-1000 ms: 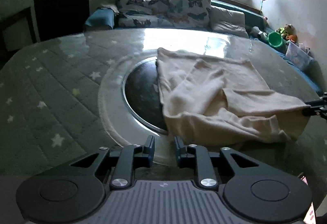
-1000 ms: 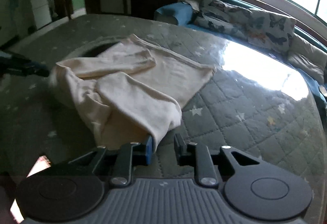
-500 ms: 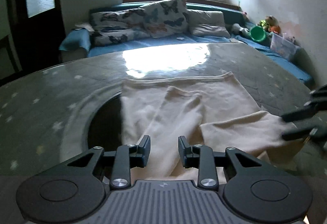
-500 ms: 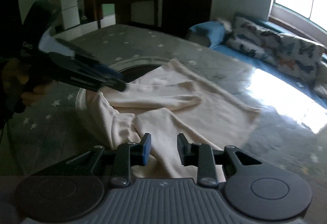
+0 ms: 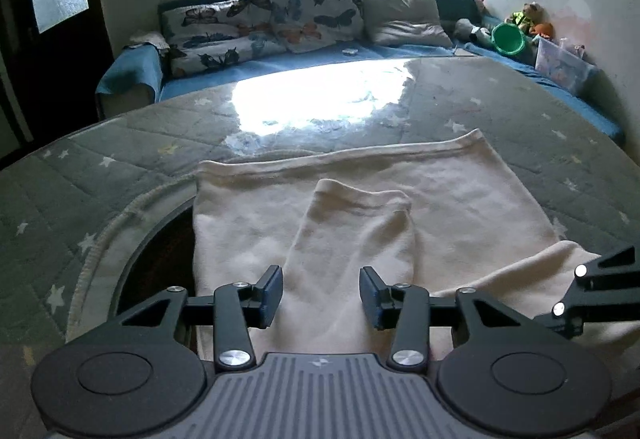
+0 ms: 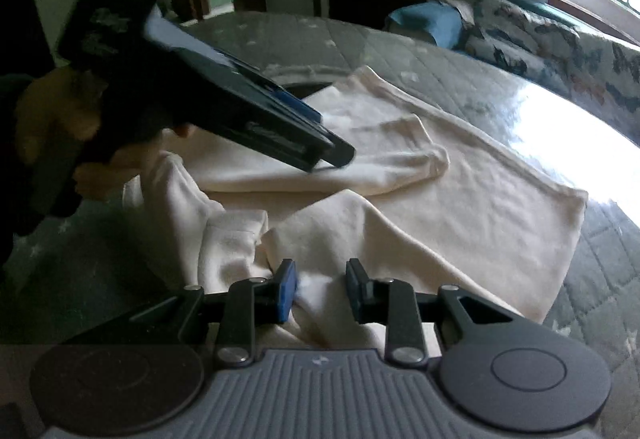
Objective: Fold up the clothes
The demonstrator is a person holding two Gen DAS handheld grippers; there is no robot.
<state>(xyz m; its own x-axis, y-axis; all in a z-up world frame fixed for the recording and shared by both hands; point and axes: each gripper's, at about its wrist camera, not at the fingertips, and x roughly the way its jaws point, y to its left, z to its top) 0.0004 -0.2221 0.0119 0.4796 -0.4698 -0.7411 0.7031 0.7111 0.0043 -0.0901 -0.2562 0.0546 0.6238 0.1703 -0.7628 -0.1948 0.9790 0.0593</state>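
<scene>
Hovering over cream garment (image 5: 460,207), left tongs (image 5: 321,293) apart, right tongs (image 6: 319,289) apart, sofa (image 5: 280,51) behind table (image 5: 120,143)

Near edge of the cream knit garment (image 5: 460,207) is hidden under my left gripper (image 5: 321,293). In the right wrist view, the hand (image 6: 52,119) holding it is motion-blurred. Whether my right gripper (image 6: 320,289) touches cloth: cannot tell.

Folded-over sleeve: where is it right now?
In the left wrist view the sleeve lies folded across the middle of the cream garment, just ahead of the open left gripper; its cuff points toward the sofa.
</scene>
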